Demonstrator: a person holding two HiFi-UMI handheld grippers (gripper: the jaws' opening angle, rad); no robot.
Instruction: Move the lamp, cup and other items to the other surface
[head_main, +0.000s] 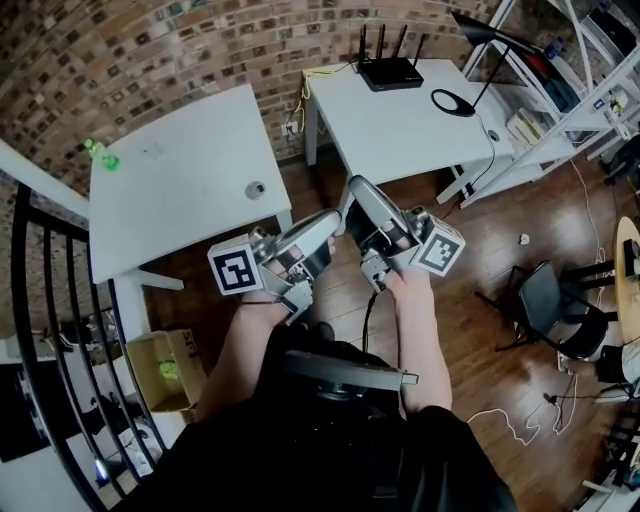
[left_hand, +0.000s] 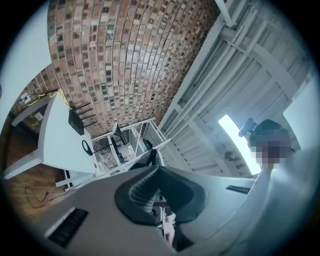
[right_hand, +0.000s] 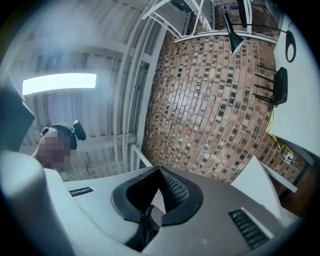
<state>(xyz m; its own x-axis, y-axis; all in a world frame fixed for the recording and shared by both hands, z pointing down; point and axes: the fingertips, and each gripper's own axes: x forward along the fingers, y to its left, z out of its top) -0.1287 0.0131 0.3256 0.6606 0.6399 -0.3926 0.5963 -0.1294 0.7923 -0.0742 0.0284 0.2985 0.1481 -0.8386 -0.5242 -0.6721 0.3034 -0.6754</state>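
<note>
A black desk lamp (head_main: 487, 40) with a ring base (head_main: 452, 101) stands on the right white table (head_main: 400, 130), next to a black router (head_main: 390, 72). On the left white table (head_main: 180, 190) sit a small round grey cup (head_main: 255, 188) and a green bottle (head_main: 100, 153). Both grippers are held close to the person's body, over the floor between the tables, pointing upward. My left gripper (head_main: 332, 218) (left_hand: 158, 167) has its jaws together with nothing in them. My right gripper (head_main: 355, 186) (right_hand: 160, 170) is likewise shut and empty. The lamp (left_hand: 117, 132) (right_hand: 232, 37) shows far off in both gripper views.
A brick wall runs behind the tables. White shelving (head_main: 560, 90) stands at the right, a black chair (head_main: 545, 295) on the wooden floor below it. A black railing (head_main: 40, 300) and a cardboard box (head_main: 165, 372) are at the left. Cables lie on the floor.
</note>
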